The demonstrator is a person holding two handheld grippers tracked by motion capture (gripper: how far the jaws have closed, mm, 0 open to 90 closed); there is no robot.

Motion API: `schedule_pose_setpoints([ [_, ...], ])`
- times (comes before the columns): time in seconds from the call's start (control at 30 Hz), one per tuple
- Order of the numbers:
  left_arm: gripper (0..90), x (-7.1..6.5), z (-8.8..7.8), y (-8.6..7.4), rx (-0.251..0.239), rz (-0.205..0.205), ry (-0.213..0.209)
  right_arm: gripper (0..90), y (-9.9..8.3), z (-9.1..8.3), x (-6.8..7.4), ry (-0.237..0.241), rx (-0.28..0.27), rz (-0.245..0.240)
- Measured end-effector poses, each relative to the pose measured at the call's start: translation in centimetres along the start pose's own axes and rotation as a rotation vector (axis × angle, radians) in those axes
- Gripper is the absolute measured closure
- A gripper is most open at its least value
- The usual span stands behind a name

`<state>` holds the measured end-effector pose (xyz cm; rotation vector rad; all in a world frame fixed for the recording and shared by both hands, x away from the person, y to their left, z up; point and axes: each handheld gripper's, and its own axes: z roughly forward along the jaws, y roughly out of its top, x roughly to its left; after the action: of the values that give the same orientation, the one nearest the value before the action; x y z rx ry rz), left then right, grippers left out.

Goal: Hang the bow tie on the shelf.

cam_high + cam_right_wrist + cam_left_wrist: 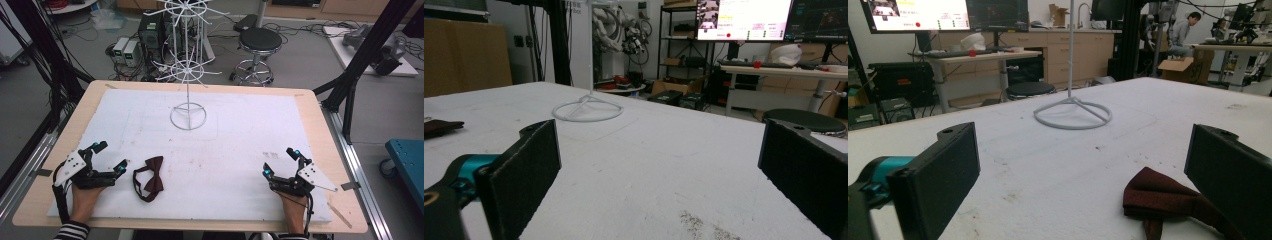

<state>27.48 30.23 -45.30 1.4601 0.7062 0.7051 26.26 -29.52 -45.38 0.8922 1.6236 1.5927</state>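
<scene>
Both sets of jaws gaping wide, holding nothing. Bow tie [148,178] lying flat at 7 o'clock on the counter [310,107], just beside left gripper [111,157]. Probably risking a snagged strap, or tipping that skinny rack [188,65] at 12.

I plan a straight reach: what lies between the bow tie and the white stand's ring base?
Nothing: the high view shows bare white mat between the bow tie and the ring base.
</scene>
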Motion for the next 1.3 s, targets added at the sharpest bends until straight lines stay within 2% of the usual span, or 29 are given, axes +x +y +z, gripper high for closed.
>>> schedule_pose_setpoints([
  [0.4, 1.7, 0.0, 0.0, 0.0, -0.005, 0.001, 0.0, 2.7, 0.0, 0.0, 0.1, -0.001, 0.0, -0.001],
  [0.77, 1.7, 0.1, 0.0, 0.0, -0.007, 0.001, -0.02, 2.7, 0.0, 0.0, 0.1, -0.003, -0.001, -0.003],
  [0.9, 1.7, -0.1, 0.0, 0.4, 0.052, 0.016, -0.046, 2.7, 0.0, 0.0, 0.0, -0.002, 0.0, -0.001],
  [1.0, 1.8, -0.2, 0.0, 0.7, 0.055, 0.023, -0.056, 2.7, 0.0, 0.0, 0.1, -0.002, 0.0, -0.001],
  [1.13, 1.7, -0.4, 0.2, 1.9, 0.114, 0.031, -0.093, 2.7, 0.0, 0.0, 0.0, -0.003, 0.0, -0.001],
  [1.2, 1.7, -0.5, 0.3, 2.4, 0.13, 0.029, -0.115, 2.7, 0.0, 0.0, 0.0, -0.002, -0.003, -0.003],
  [1.3, 1.7, -0.7, 0.4, 2.9, 0.137, 0.041, -0.127, 2.7, 0.0, 0.0, 0.0, -0.004, -0.002, -0.004],
])
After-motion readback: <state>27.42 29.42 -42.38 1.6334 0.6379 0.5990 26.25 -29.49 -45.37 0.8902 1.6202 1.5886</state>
